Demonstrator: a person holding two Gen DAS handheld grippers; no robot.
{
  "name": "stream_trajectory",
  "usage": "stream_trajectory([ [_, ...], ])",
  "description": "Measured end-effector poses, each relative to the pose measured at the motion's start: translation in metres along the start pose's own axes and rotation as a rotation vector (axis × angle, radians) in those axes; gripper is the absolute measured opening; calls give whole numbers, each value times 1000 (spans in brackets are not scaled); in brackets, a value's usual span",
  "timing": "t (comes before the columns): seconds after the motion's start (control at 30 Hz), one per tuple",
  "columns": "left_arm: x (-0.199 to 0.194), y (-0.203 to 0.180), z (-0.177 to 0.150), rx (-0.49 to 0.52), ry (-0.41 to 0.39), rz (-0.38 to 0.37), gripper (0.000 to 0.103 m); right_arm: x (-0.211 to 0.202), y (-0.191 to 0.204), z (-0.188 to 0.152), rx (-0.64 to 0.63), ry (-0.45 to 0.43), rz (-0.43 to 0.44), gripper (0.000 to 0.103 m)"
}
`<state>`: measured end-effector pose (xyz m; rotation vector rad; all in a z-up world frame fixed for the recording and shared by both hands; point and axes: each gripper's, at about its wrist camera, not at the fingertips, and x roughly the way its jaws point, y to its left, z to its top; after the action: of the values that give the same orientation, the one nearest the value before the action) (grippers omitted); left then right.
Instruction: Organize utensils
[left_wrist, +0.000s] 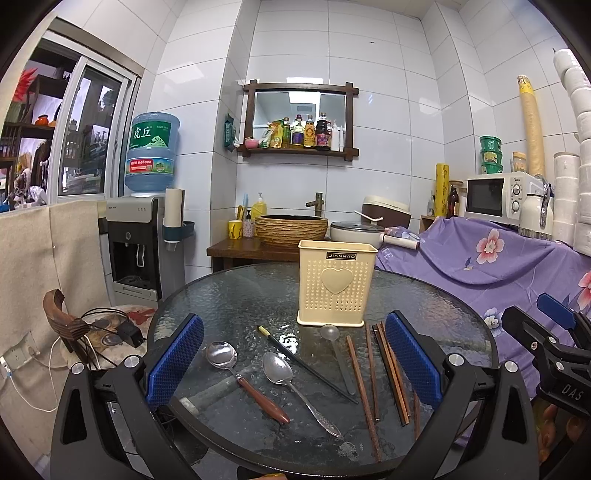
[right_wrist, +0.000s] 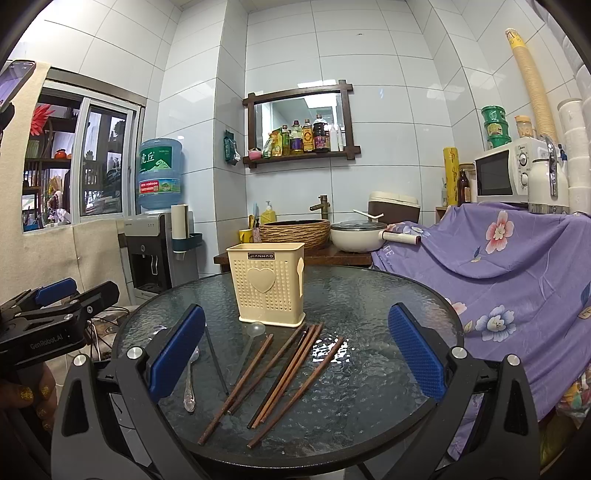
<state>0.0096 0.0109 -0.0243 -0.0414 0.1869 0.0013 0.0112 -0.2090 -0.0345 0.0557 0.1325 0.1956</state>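
Nothing had yet gone into the cream perforated utensil holder (left_wrist: 337, 284), which stood upright toward the back of the round glass desk (left_wrist: 229, 295); the sorting looked to be at its very start. The left gripper (left_wrist: 293, 363) hovered over the near edge with its fingers spread wide and empty, framing a wooden-handled spoon (left_wrist: 245, 380), an all-metal spoon (left_wrist: 295, 387), a black chopstick (left_wrist: 306, 363) and a clear plastic spoon (left_wrist: 336, 354). The right gripper (right_wrist: 295, 358) was likewise released and holding nothing, poised above the loose fan of brown wooden chopsticks (right_wrist: 280, 373) lying just in front of the holder. The next move probably called for lowering one gripper onto a single utensil, pinching its thin handle flat against the glass, then tipping it upright to drop into the holder's open top.
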Motion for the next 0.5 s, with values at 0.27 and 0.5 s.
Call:
stream_trajectory([
  [0.27, 0, -1, 1, 1, 2, 0, 97, 2, 1, 1, 0, 1, 1, 98],
  [0.5, 1, -2, 3, 1, 4, 1, 97, 2, 1, 2, -2, 2, 1, 98],
])
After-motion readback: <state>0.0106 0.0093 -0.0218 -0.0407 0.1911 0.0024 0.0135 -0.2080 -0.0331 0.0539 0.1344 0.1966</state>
